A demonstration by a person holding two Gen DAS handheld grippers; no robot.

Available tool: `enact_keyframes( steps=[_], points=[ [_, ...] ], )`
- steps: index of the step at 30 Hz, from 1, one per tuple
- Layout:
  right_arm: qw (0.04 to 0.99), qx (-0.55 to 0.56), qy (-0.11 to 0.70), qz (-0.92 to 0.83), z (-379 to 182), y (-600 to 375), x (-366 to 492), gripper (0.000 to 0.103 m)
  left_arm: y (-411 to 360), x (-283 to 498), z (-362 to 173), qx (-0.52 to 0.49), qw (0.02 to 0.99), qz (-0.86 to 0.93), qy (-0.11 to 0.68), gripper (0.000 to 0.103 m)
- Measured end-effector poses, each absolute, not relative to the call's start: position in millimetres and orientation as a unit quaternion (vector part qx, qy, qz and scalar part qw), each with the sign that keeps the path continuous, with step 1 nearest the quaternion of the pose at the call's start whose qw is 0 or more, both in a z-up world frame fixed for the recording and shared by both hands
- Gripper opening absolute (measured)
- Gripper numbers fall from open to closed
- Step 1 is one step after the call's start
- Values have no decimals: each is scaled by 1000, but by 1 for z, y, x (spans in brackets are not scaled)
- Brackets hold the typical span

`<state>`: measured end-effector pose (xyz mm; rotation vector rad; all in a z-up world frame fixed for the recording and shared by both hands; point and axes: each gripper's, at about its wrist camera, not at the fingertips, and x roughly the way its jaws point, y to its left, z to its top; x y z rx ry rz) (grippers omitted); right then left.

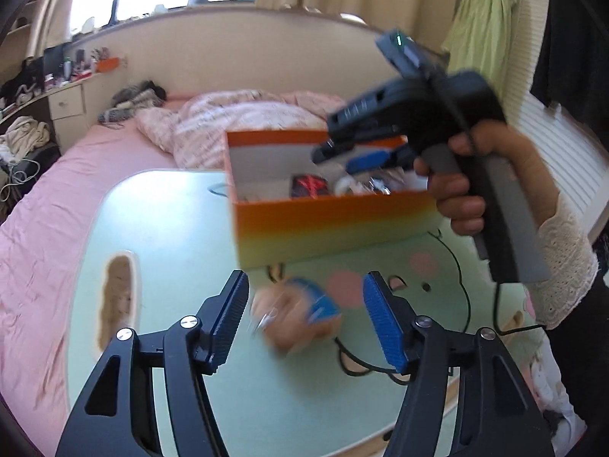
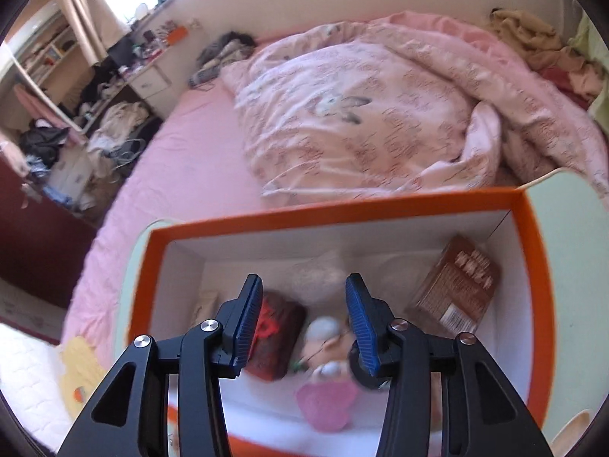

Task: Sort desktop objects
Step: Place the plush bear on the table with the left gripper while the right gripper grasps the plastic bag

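An orange box (image 1: 323, 221) stands on the pale green table (image 1: 171, 228). In the left wrist view my left gripper (image 1: 306, 320) is open, its fingers on either side of a blurred tan and blue object (image 1: 300, 316) on the table in front of the box. My right gripper (image 1: 354, 156) hovers over the box. In the right wrist view it (image 2: 304, 323) is open and empty above the box (image 2: 342, 213), which holds a dark red packet (image 2: 278, 339), a brown packet (image 2: 453, 289), a pink item (image 2: 327, 403) and small toys (image 2: 327, 339).
A bed with a pink sheet (image 1: 45, 209) and rumpled duvet (image 2: 361, 114) lies behind the table. A black cable (image 1: 460, 285) crosses the table on the right. A brown worn patch (image 1: 118, 297) marks the table's left side. A cluttered desk (image 2: 95, 87) stands far left.
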<state>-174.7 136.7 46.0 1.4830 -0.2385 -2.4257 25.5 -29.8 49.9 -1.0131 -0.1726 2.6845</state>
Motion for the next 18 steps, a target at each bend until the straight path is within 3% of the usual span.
enact_keyframes(
  steps=[5, 8, 18],
  points=[
    [122, 549, -77, -823, 32, 134, -188, 45, -49, 25, 57, -339, 125, 928, -89, 63],
    [126, 565, -82, -811, 25, 135, -192, 35, -53, 24, 59, -337, 118, 930, -90, 63],
    [150, 502, -96, -846, 59, 142, -168, 33, -59, 25, 53, -357, 102, 924, -90, 63]
  ],
)
